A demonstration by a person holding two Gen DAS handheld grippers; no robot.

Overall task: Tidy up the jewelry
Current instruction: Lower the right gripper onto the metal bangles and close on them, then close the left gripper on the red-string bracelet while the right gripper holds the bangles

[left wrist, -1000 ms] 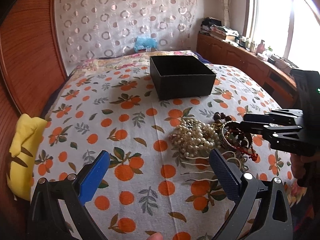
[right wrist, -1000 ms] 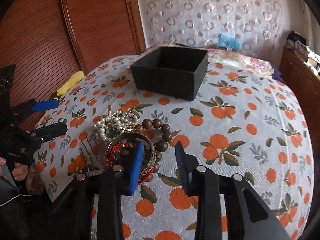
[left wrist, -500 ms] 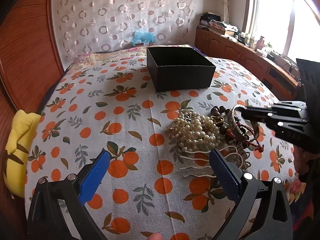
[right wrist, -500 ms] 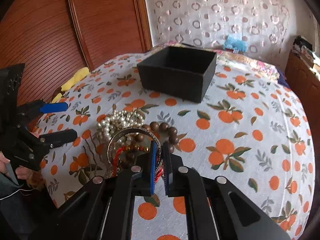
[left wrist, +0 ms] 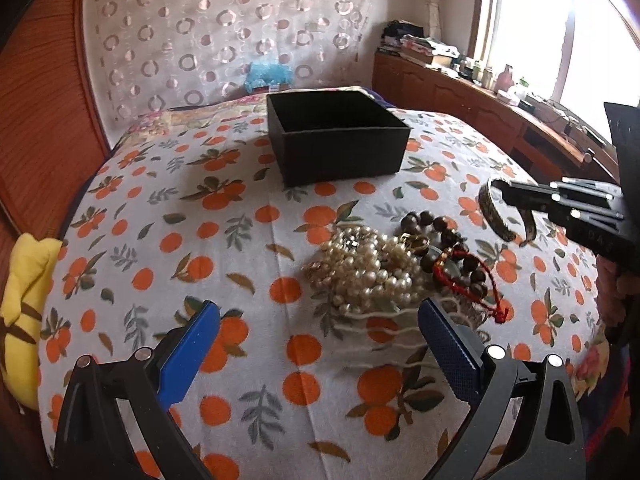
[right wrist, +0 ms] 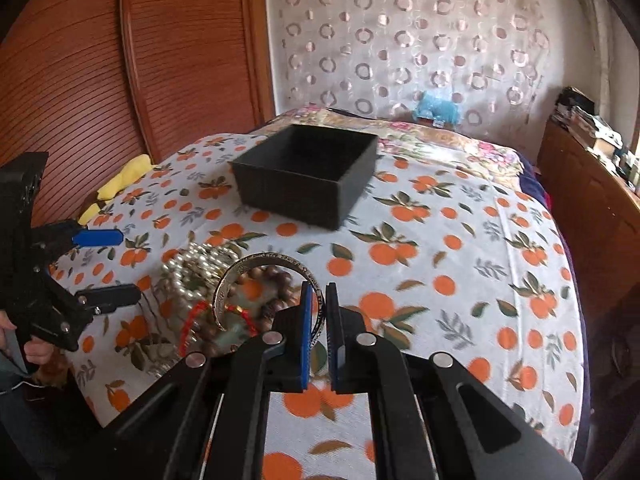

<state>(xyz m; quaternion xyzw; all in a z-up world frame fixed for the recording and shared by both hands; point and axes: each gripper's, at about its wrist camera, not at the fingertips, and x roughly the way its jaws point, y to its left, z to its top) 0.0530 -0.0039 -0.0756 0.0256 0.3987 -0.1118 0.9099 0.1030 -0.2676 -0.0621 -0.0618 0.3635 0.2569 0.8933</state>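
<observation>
The silver bangle [right wrist: 256,276] is up off the bed, pinched by its rim in the right tool [right wrist: 318,308], hanging just above the heap of pearls [left wrist: 360,268], wooden beads [left wrist: 448,240] and red cord [left wrist: 476,276] on the orange-print bedspread [left wrist: 160,220]. Beyond the heap sits the black box [left wrist: 340,152], top open. The left tool [left wrist: 316,344] hovers nearby, jaws wide apart, holding nothing.

A white bedspread [left wrist: 248,240] printed with oranges and green leaves carries a black box [left wrist: 340,152], with cream pearls [left wrist: 360,268] and dark brown beads [left wrist: 440,228] nearer than the box.
</observation>
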